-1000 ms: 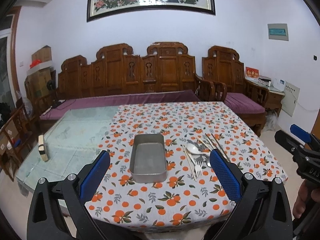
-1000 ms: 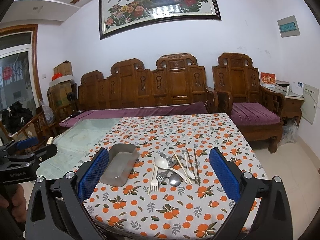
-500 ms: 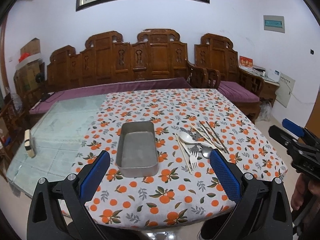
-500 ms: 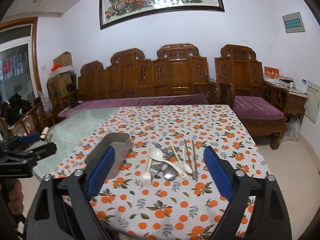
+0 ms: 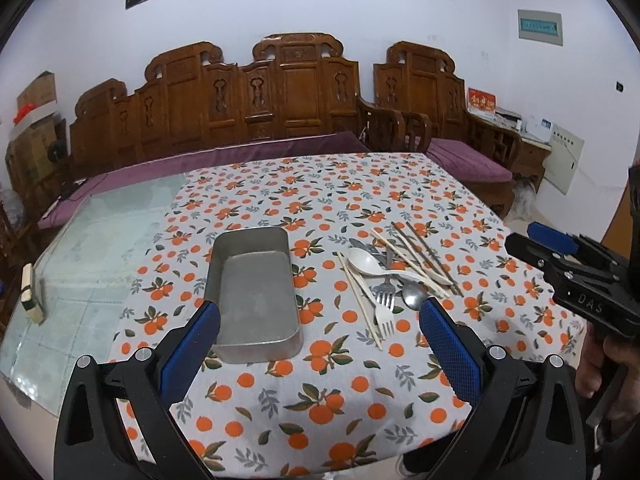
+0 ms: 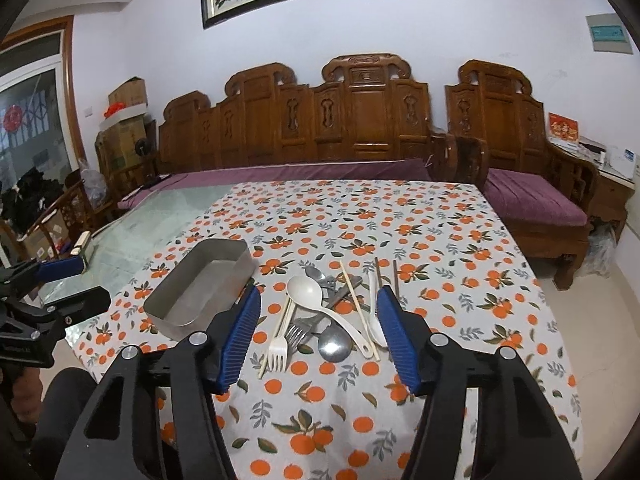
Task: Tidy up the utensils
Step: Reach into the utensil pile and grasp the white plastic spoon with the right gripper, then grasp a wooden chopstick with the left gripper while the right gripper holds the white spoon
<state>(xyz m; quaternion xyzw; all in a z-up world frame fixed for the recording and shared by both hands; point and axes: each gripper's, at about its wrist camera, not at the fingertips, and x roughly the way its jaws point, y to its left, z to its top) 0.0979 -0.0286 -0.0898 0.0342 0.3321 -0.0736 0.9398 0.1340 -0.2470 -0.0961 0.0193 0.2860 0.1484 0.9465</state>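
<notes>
The utensils [image 6: 320,312] lie heaped at centre frame, just right of the empty tin [image 6: 204,280] on the surface. They look light, stiff and slippery (best pinched mid-handle). The right hand-held gripper [image 6: 318,332] is closing on nothing; the left hand-held gripper [image 5: 318,344] is spread wide.

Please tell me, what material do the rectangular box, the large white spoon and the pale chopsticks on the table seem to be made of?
Rectangular box: probably metal, perhaps aluminium or steel; dull grey with a matte, slightly worn sheen.
Large white spoon: probably plastic or melamine; uniformly off-white, smooth, thick-walled. Ceramic cannot be excluded.
Pale chopsticks: probably wood or bamboo; light tan, no shine.
</notes>
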